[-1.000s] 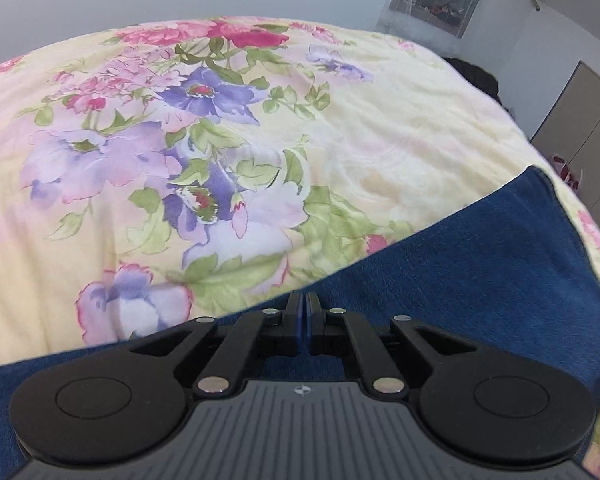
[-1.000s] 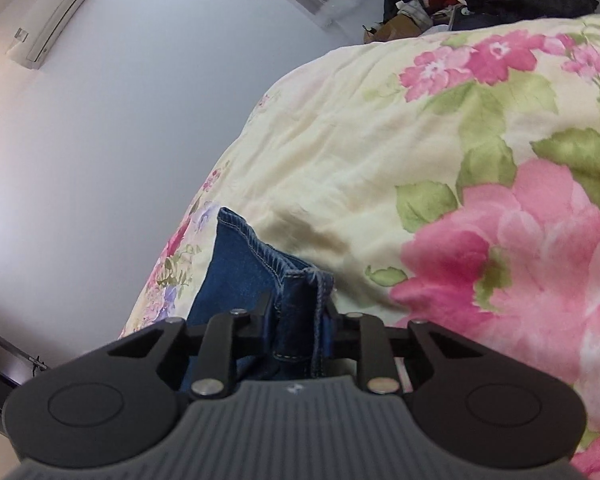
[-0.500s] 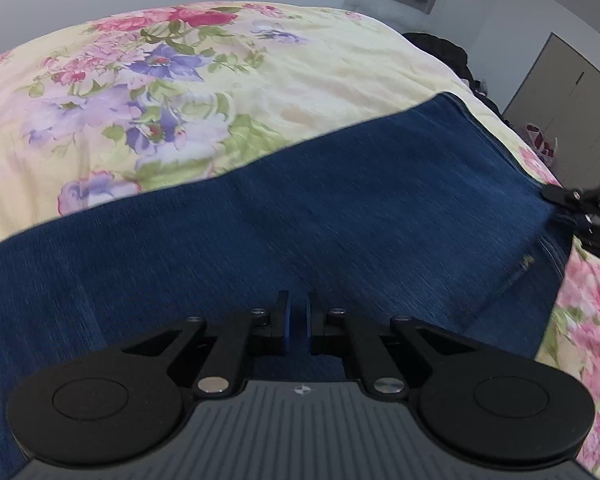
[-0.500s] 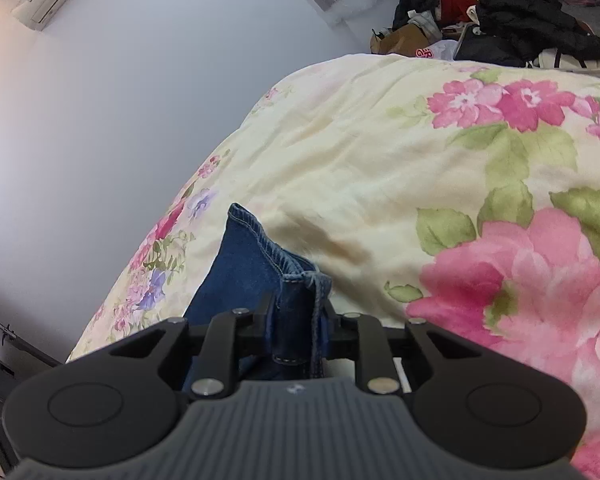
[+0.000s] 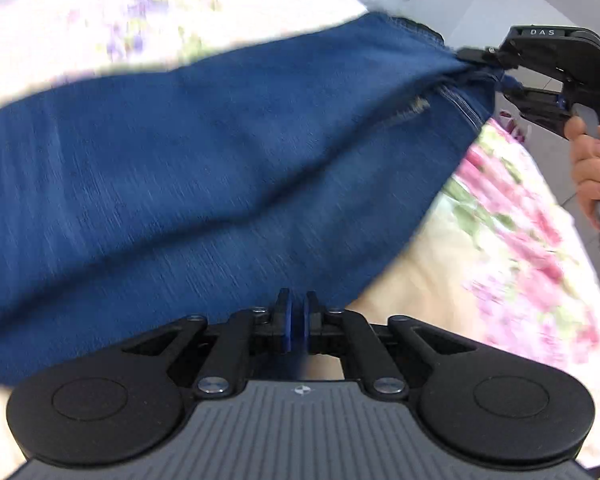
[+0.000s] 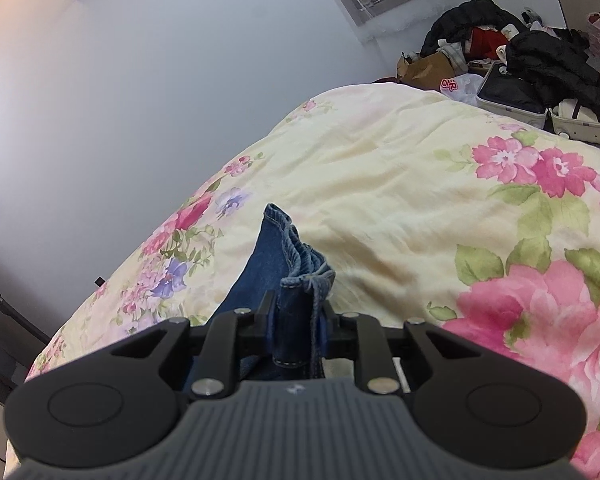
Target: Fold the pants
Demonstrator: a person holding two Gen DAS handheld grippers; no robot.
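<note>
Pants: I had the jeans (image 5: 228,168) lifted ahead of both grippers, over the floral quilt (image 6: 400,184).
Right gripper (image 6: 296,320): clamped on a bunched, stitched hem.
Left gripper (image 5: 296,316): pinched tight on the denim's near edge, blurred.
Handling: I judged the denim heavy, limp and not slippery.
Hold: thick seams looked safest to me.

Dark blue denim pants (image 5: 204,168): coarse woven cloth, matt. Cream floral cotton quilt (image 6: 380,184): soft, creased. Black plastic gripper body (image 6: 292,412): matt, ribbed grey, showing shiny metal rivets.
</note>
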